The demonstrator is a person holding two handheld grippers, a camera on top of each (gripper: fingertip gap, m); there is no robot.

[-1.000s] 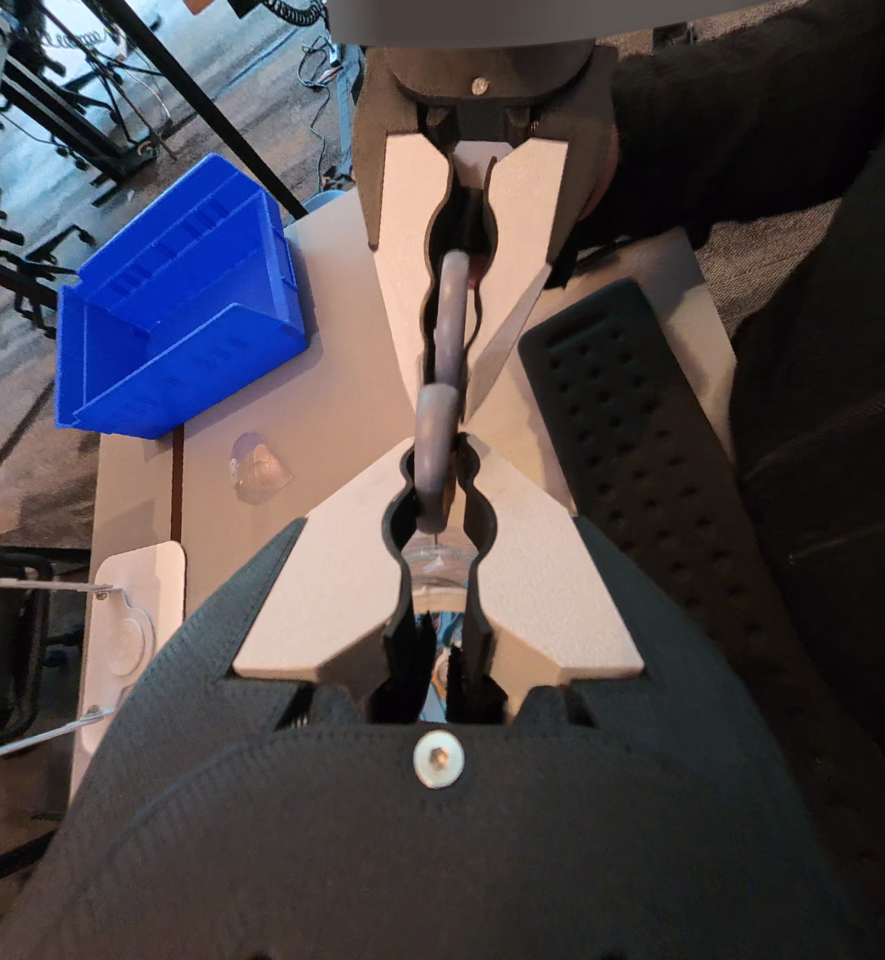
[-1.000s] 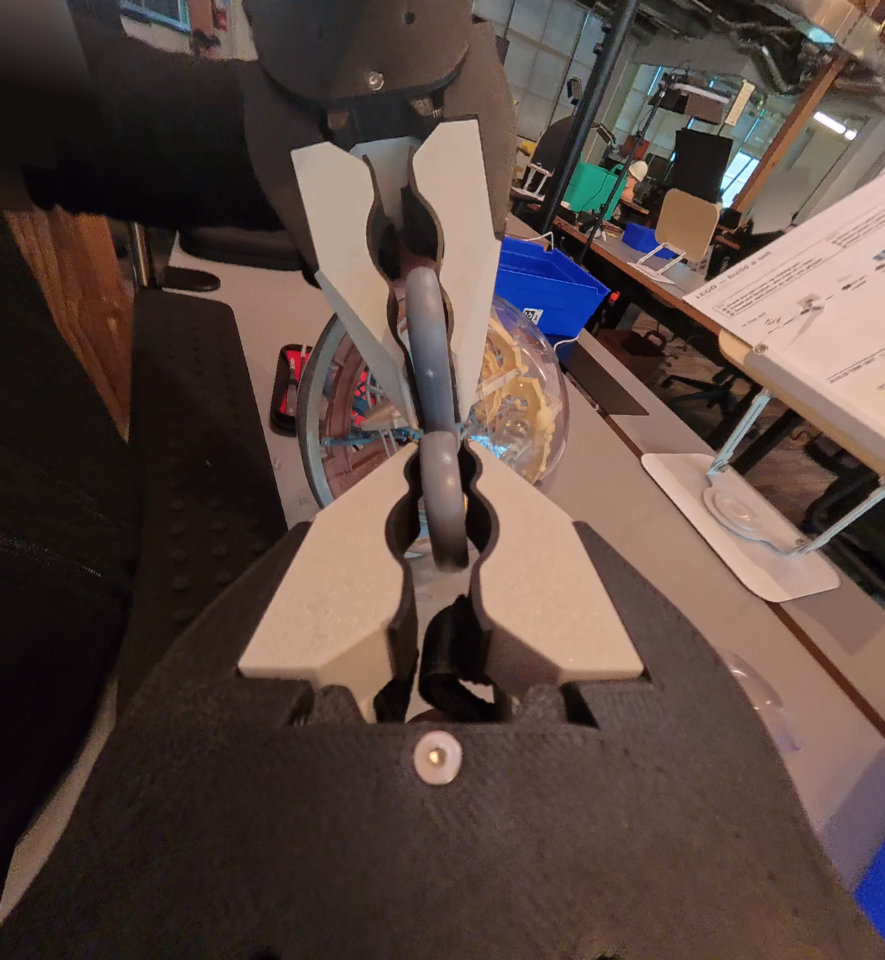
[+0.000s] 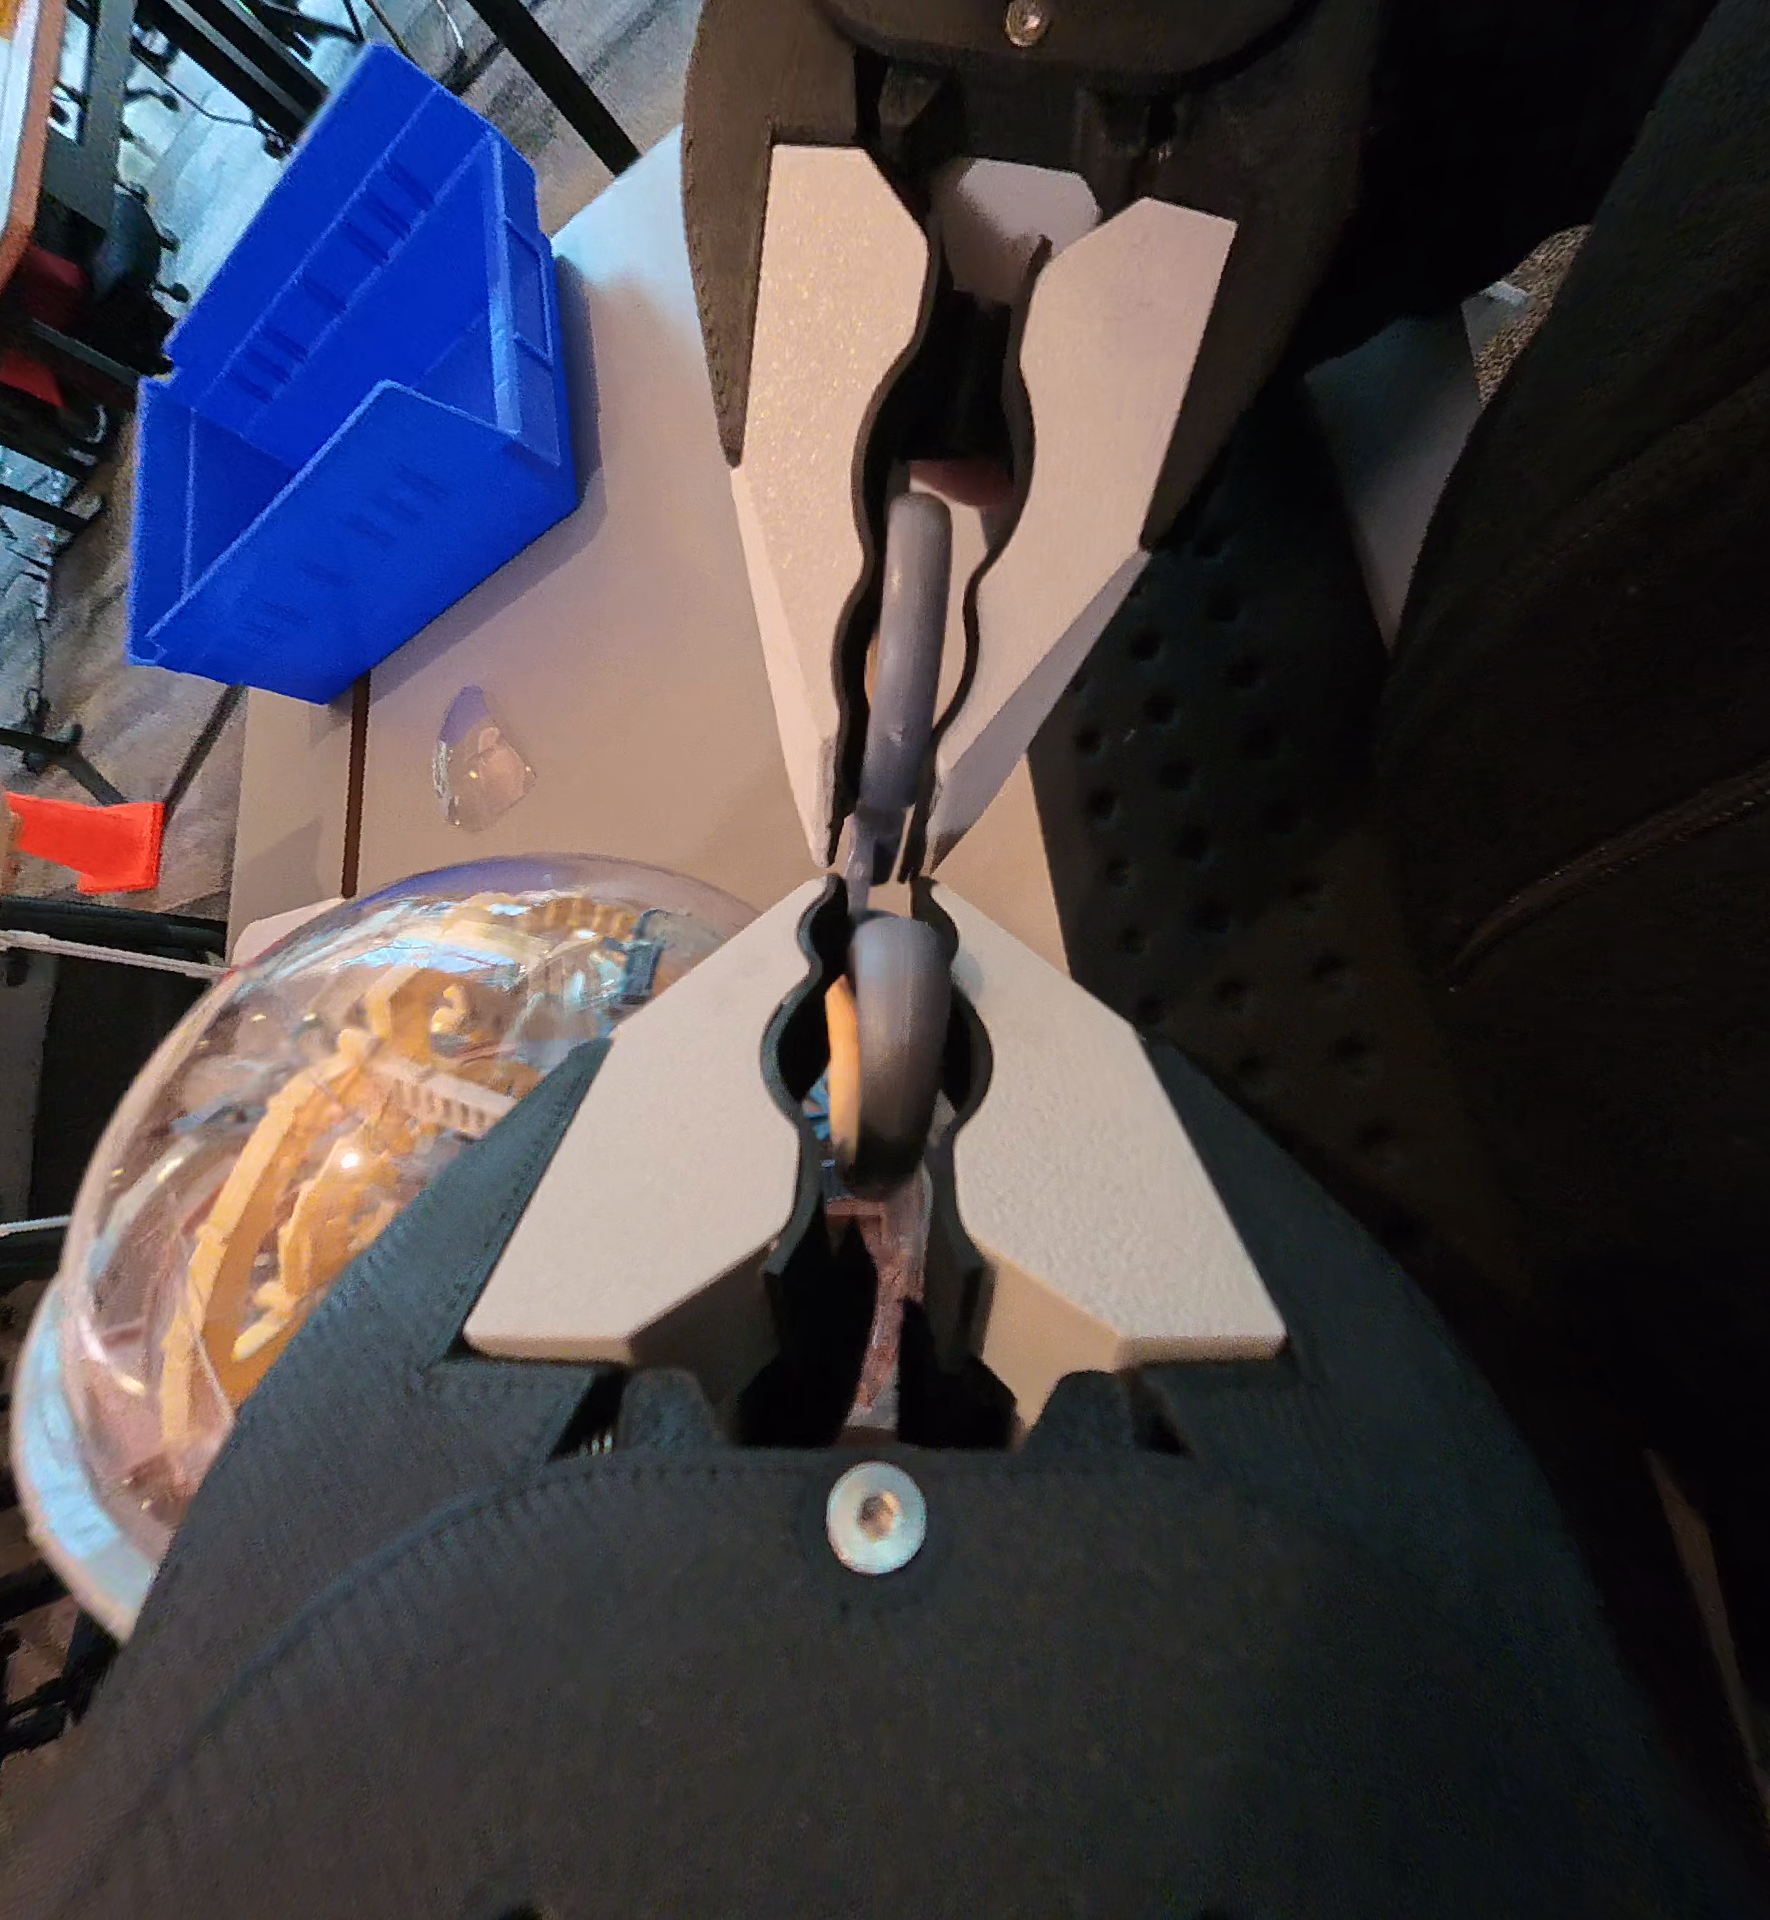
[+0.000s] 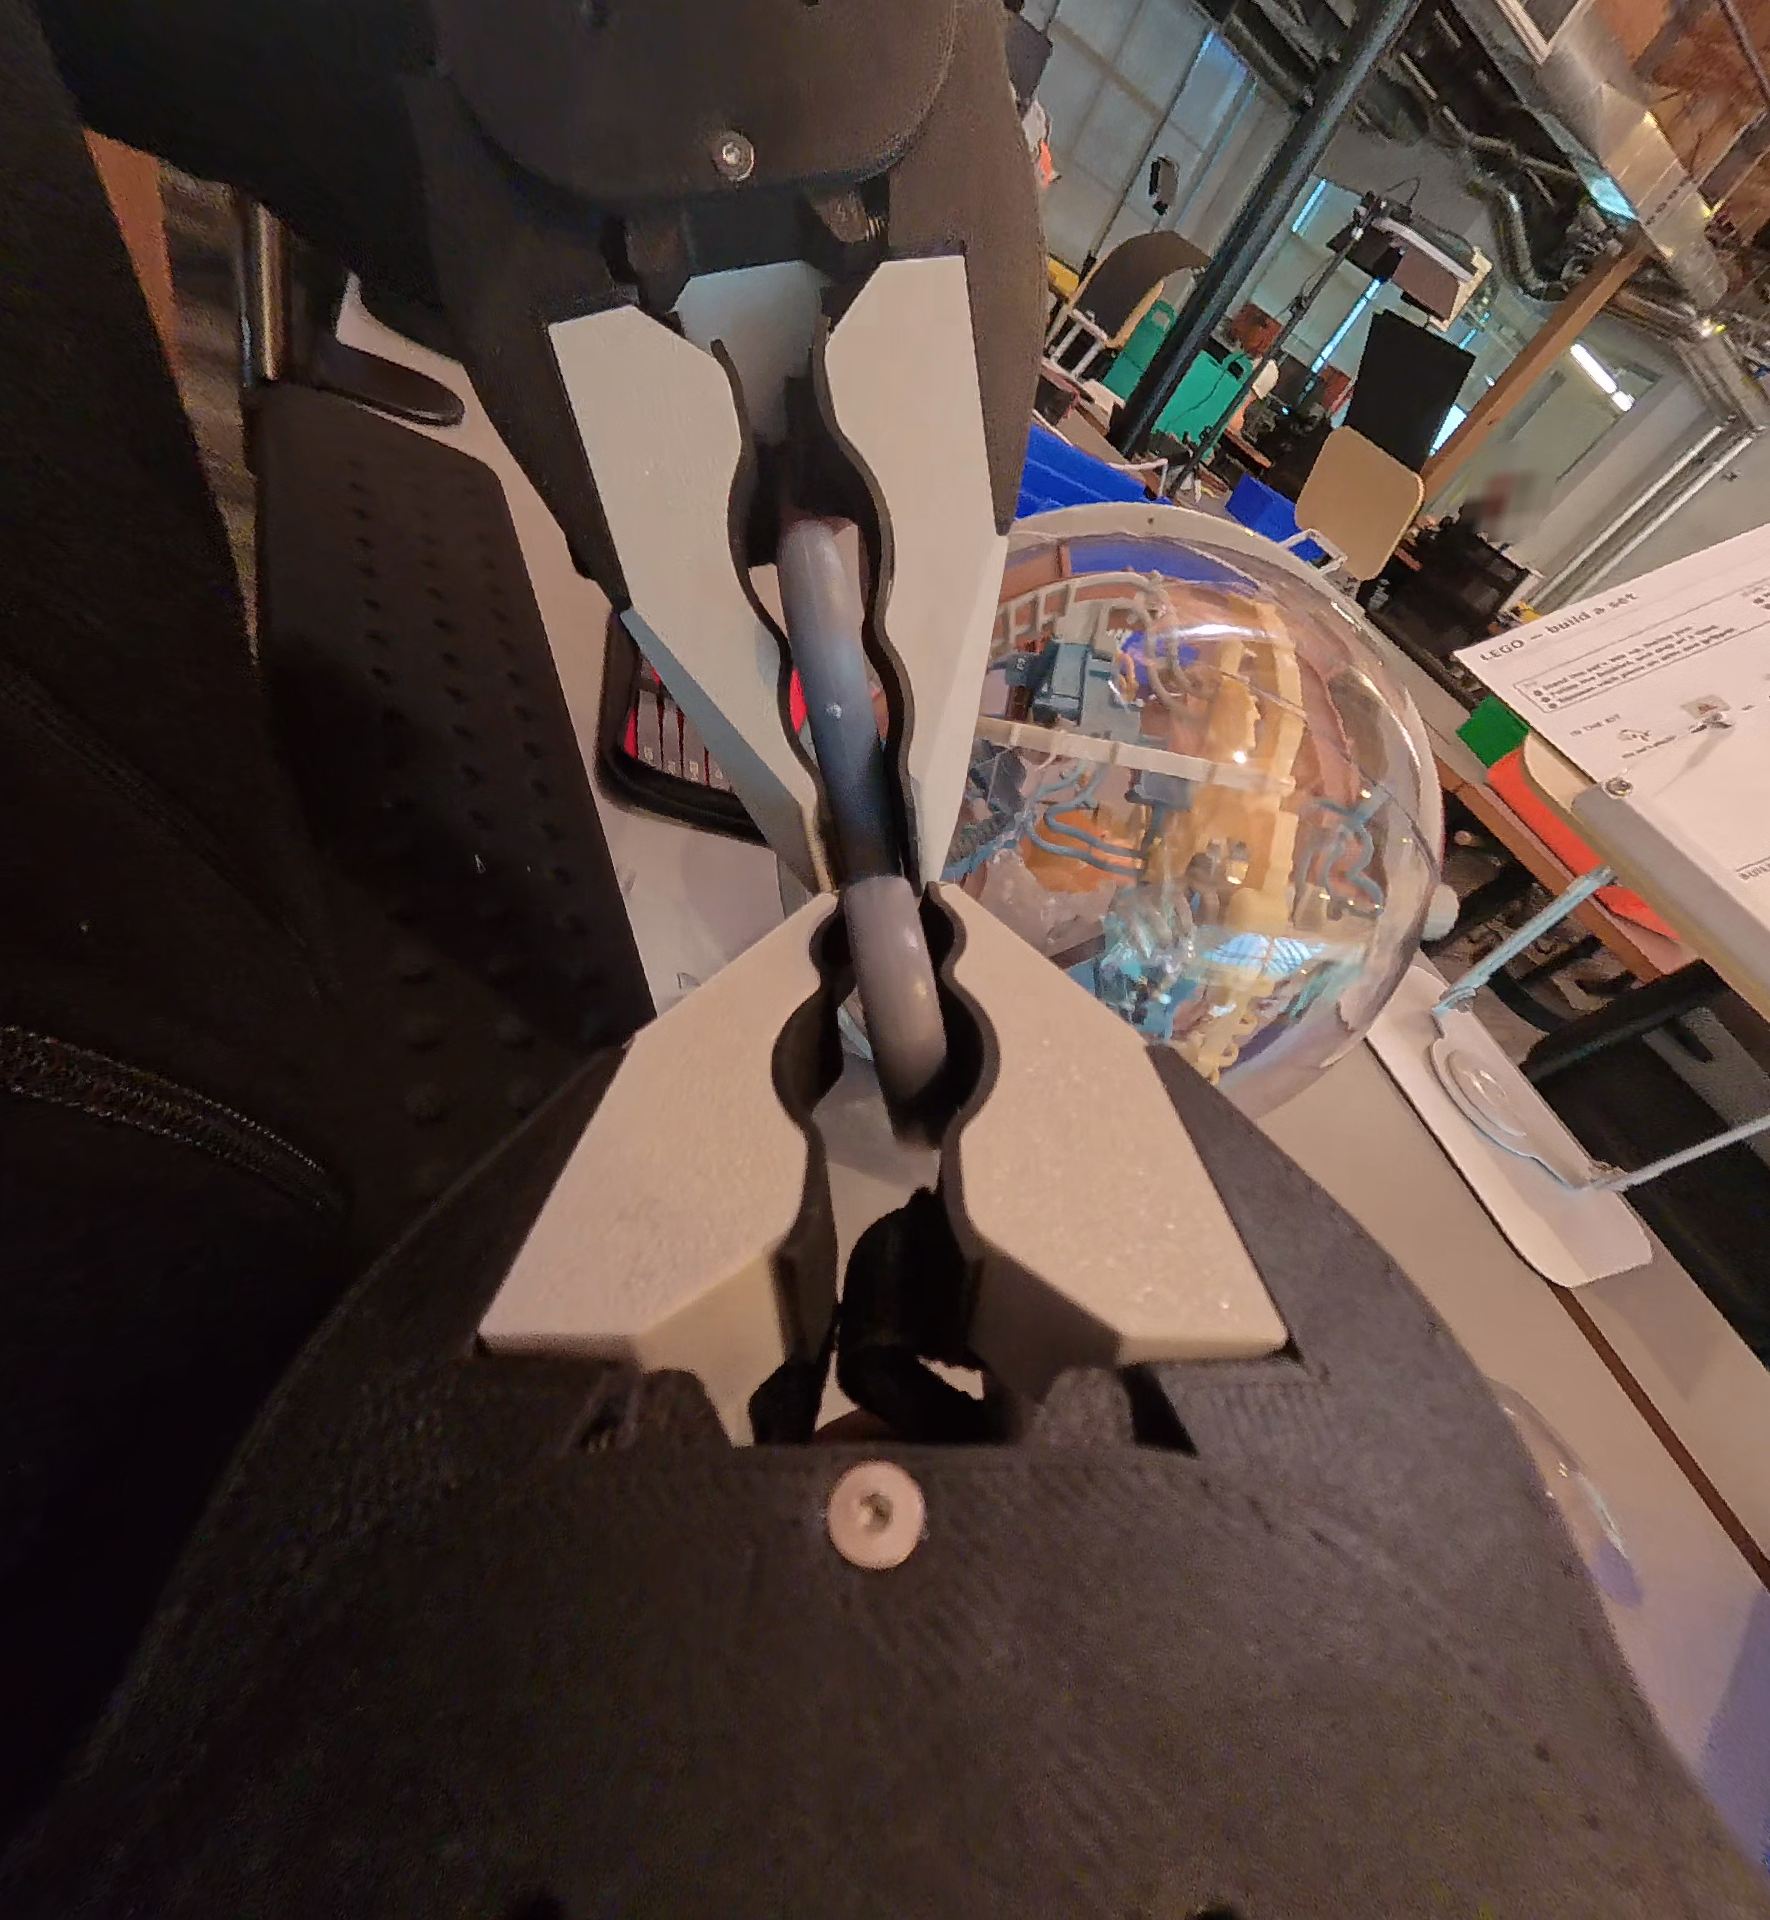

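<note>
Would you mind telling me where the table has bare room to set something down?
Bare table lies between the blue bin, the small clear dome and the black perforated pad. It is crowded where both grippers clamp the grey ring beside the clear sphere.

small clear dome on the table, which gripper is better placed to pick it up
Probably right. The small clear dome lies just beside the right gripper, farther from the left gripper. Both have fingers shut on the grey ring, so it must release first.
</note>
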